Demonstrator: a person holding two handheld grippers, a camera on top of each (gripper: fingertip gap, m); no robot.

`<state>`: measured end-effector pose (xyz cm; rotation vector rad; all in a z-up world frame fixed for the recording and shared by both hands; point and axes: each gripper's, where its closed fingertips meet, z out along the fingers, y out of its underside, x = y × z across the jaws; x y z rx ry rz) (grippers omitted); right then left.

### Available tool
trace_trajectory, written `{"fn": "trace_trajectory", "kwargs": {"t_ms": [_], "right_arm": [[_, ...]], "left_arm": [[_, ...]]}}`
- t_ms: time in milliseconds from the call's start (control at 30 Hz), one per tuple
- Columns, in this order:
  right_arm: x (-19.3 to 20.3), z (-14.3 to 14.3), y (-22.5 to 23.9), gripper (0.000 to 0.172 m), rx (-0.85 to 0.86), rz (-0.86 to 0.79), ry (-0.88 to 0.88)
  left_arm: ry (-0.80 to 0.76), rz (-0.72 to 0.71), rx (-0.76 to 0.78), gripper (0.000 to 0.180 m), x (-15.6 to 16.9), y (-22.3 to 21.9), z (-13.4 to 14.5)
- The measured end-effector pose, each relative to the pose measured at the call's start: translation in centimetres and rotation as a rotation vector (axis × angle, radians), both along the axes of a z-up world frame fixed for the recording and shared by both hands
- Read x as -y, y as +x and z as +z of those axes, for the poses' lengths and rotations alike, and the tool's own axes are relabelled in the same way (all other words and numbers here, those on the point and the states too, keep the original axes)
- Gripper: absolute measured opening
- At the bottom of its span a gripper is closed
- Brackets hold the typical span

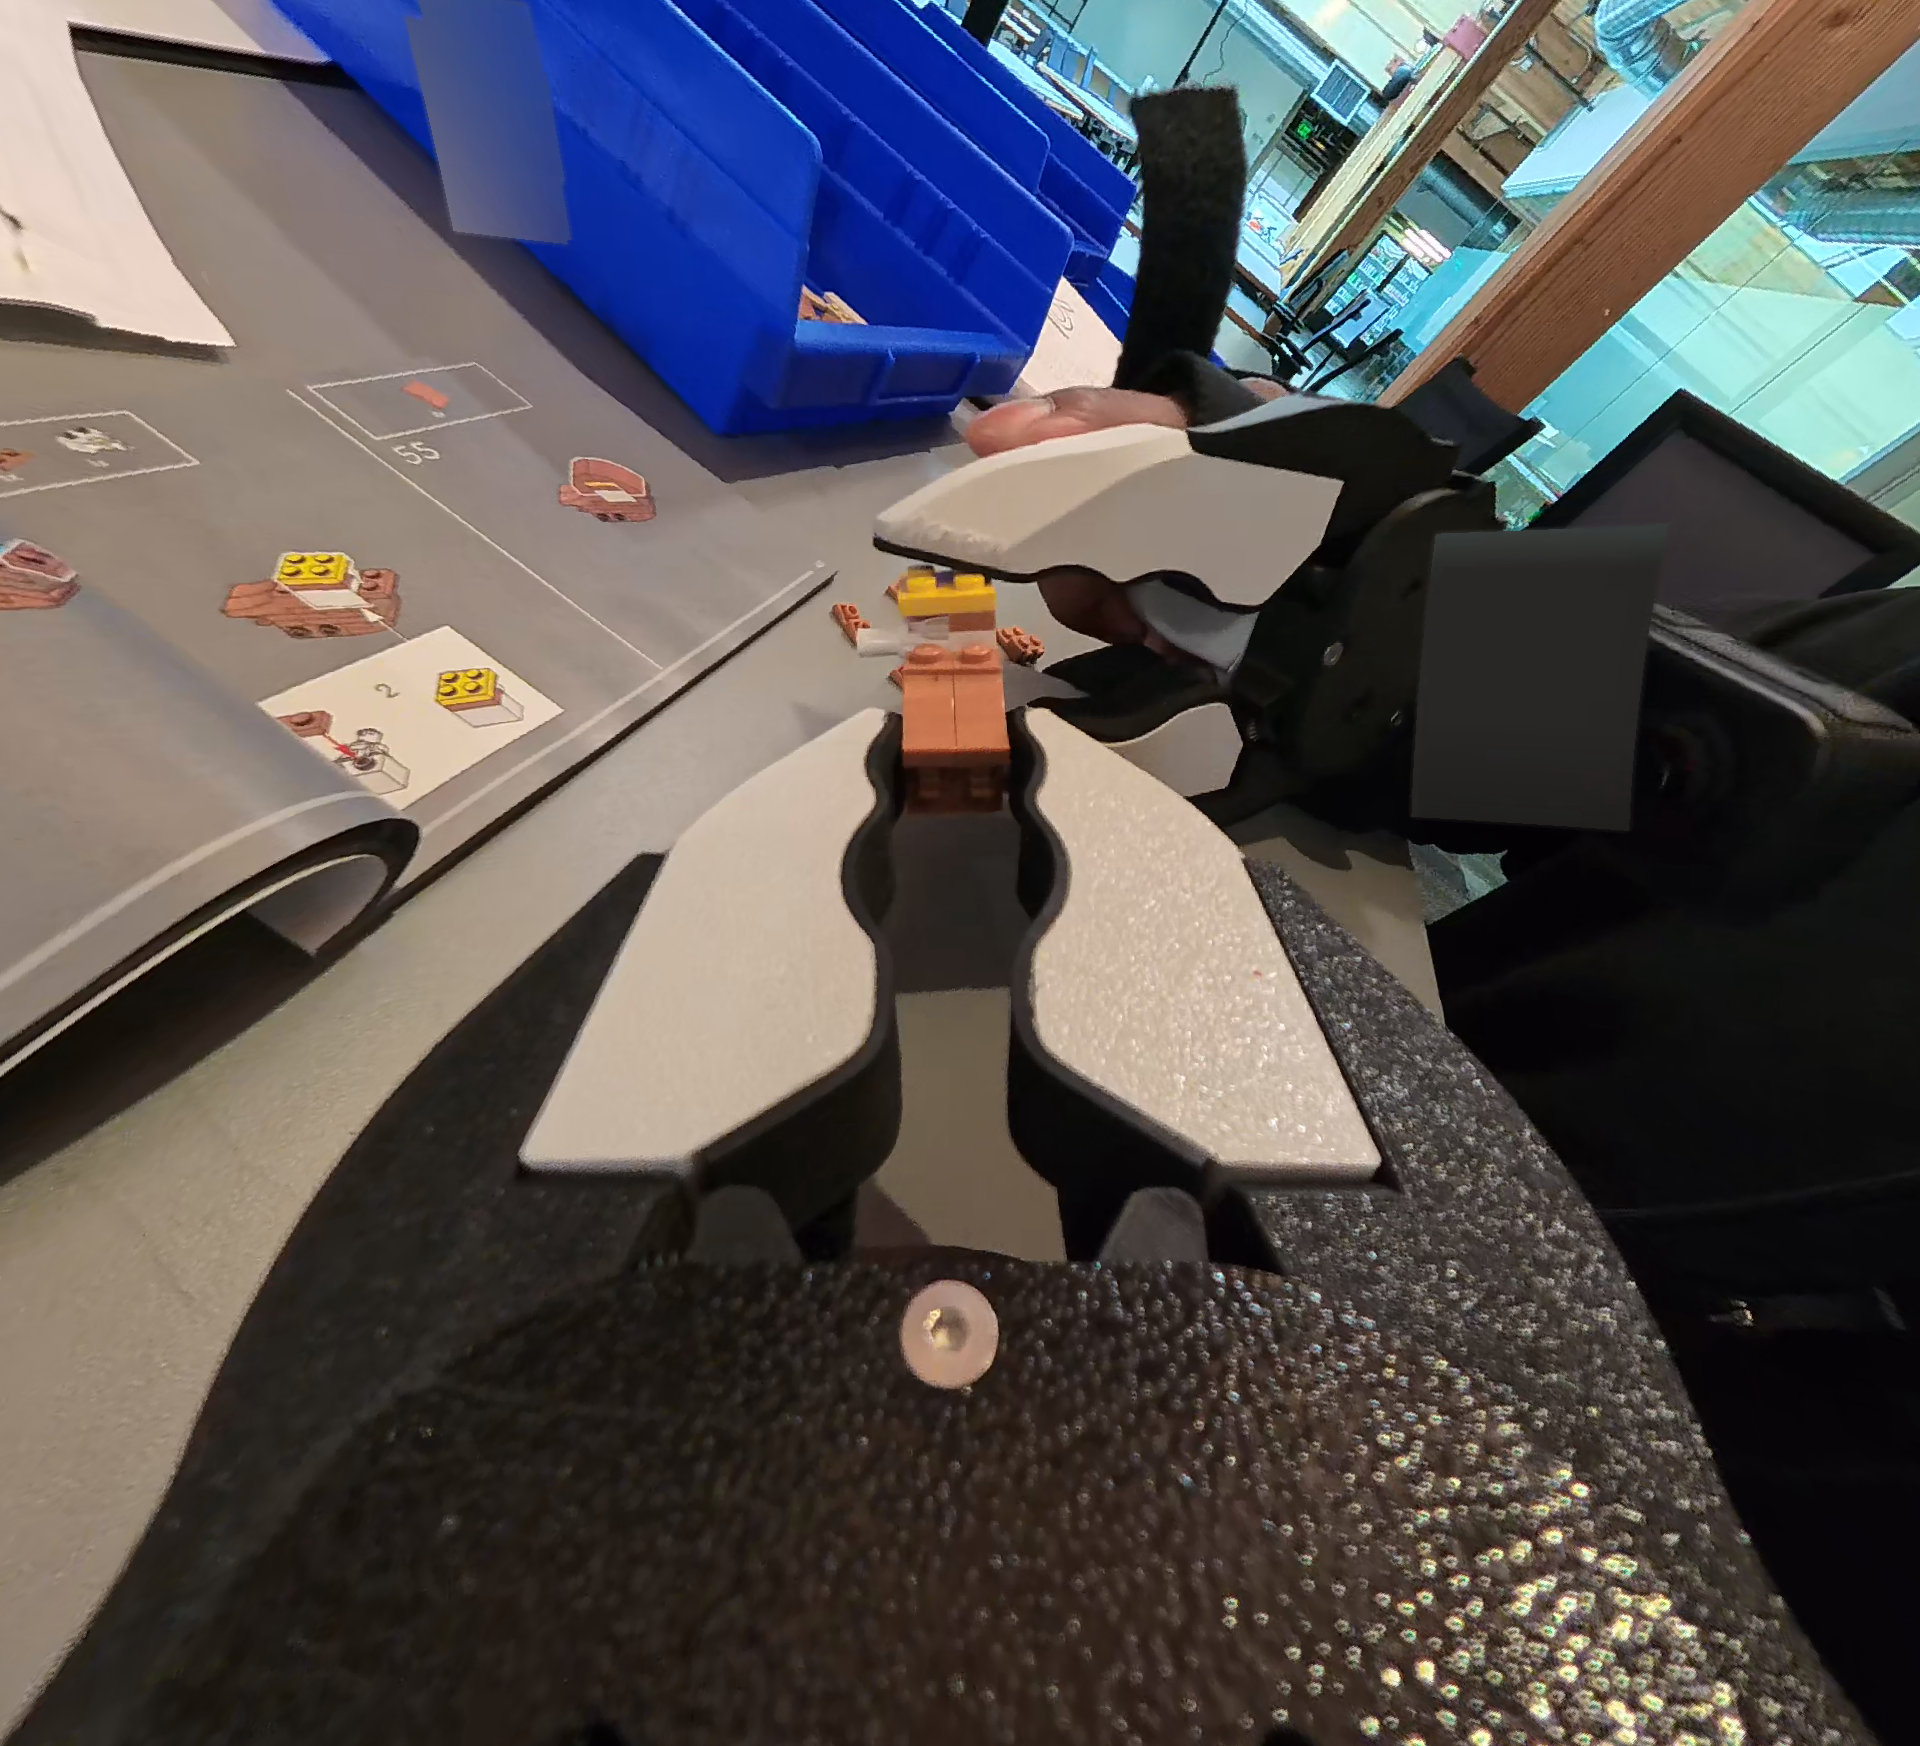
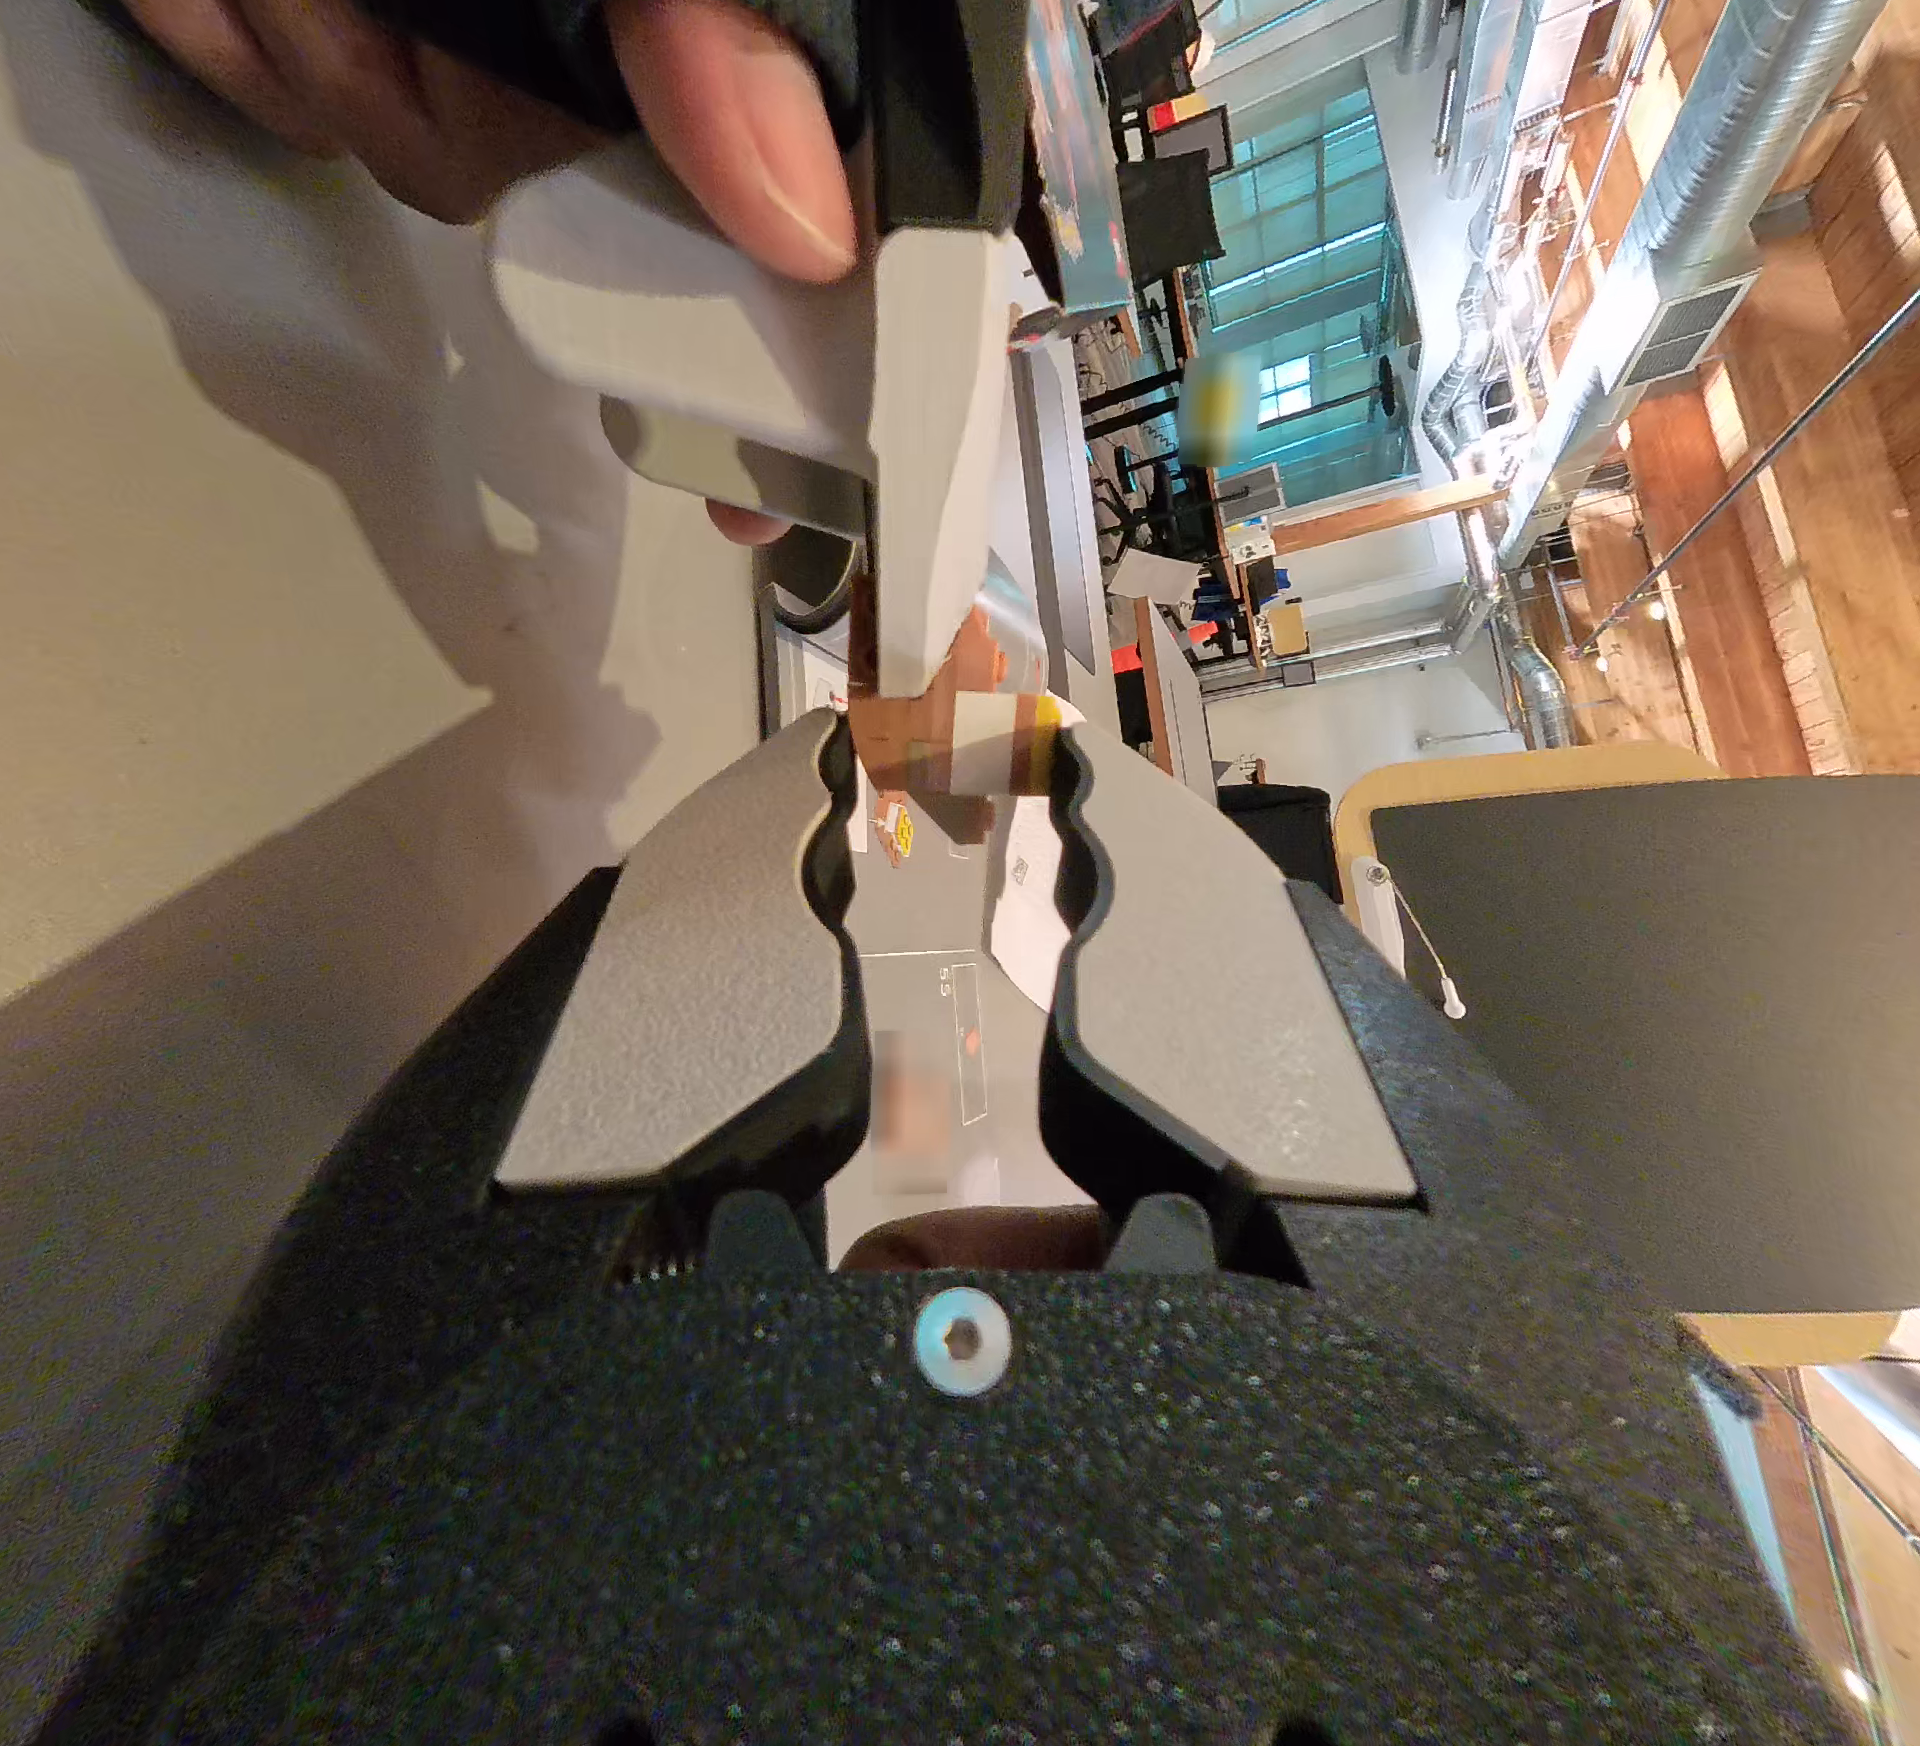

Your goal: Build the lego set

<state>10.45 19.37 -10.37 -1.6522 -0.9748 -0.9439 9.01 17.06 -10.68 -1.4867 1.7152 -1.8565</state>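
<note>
As both grippers [image 1: 953, 740] [image 2: 951, 751] clamp it, brick model [image 1: 954, 720].

I'm seeing a reddish-brown brick assembly [image 1: 954, 740] with a yellow brick [image 1: 943, 593] topping it and a clear-white piece [image 1: 902, 640] below that. Pale grey fingers [image 1: 764, 948] with black pebbled housing are showing at 6 o'clock. Royal-blue bins [image 1: 727, 169] are sitting at 11 o'clock. A grey booklet [image 1: 312, 553] is showing brown and yellow brick drawings at 9 o'clock.

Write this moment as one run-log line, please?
left tongs: gripping brown brick assembly | right tongs: closed across its yellow-topped end | instruction booklet open beside | blue bins behind
</note>
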Motion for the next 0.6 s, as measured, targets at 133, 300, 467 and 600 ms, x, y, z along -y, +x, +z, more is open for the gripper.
{"fn": "trace_trajectory", "kwargs": {"t_ms": [133,300,467,600], "right_arm": [[0.01,-0.10,0.04,0.036,0.058,-0.005,-0.012],[0.05,-0.17,0.03,0.036,0.085,-0.008,-0.026],[-0.05,0.05,-0.02,0.037,0.076,-0.013,-0.003],[-0.14,0.31,-0.02,0.039,0.090,-0.017,0.037]], "left_arm": [[0.006,0.002,-0.011,0.018,0.04,0.03,-0.22],[0.008,-0.001,-0.019,0.018,0.10,0.03,-0.35],[0.004,0.003,-0.014,0.018,0.05,0.07,-0.23],[0.004,0.009,-0.012,0.018,-0.05,0.15,-0.20]]}}
